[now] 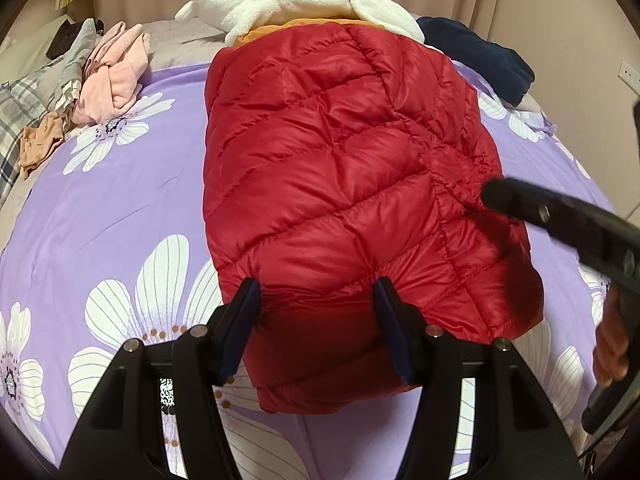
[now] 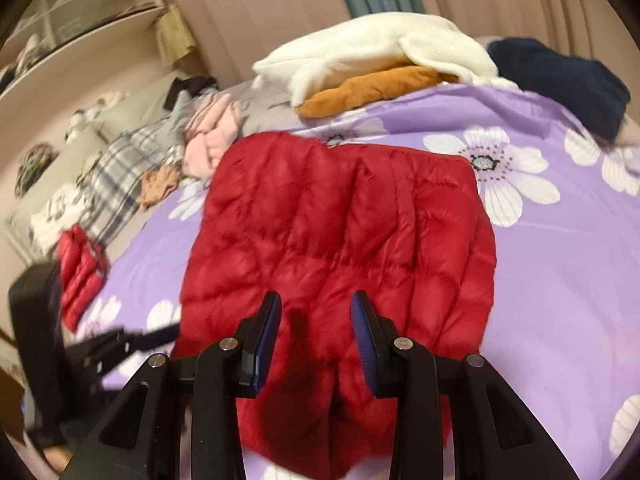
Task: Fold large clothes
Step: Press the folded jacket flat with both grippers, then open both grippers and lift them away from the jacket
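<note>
The red jacket [image 1: 340, 184] lies lengthwise down the middle of the left wrist view, already narrowed to a long panel on the purple sheet [image 1: 100, 208], so the step in hand looks like the last fold, near hem up toward the collar end. Left to right in that view: a heap of plaid, pink [image 1: 112, 76] and tan clothes sits upper left, well clear of the jacket; the left gripper [image 1: 316, 312] stands at lower centre with its jaws apart, straddling the near hem without pinching it, so it is released; the right gripper [image 1: 496, 194] comes in from the right edge, its tip over the jacket's right seam. The right wrist view is blurred, but its jaws stand partly apart above the quilting with nothing between them. Next, both tongs probably need to close on the near hem's two corners and carry it evenly away; the slick, puffy fabric may slip or spring back. At top centre a white fleece [image 1: 304, 4] and orange garment [image 1: 280, 28] touch the jacket's far end, with a navy one [image 1: 480, 56] upper right, crowding the landing place.
</note>
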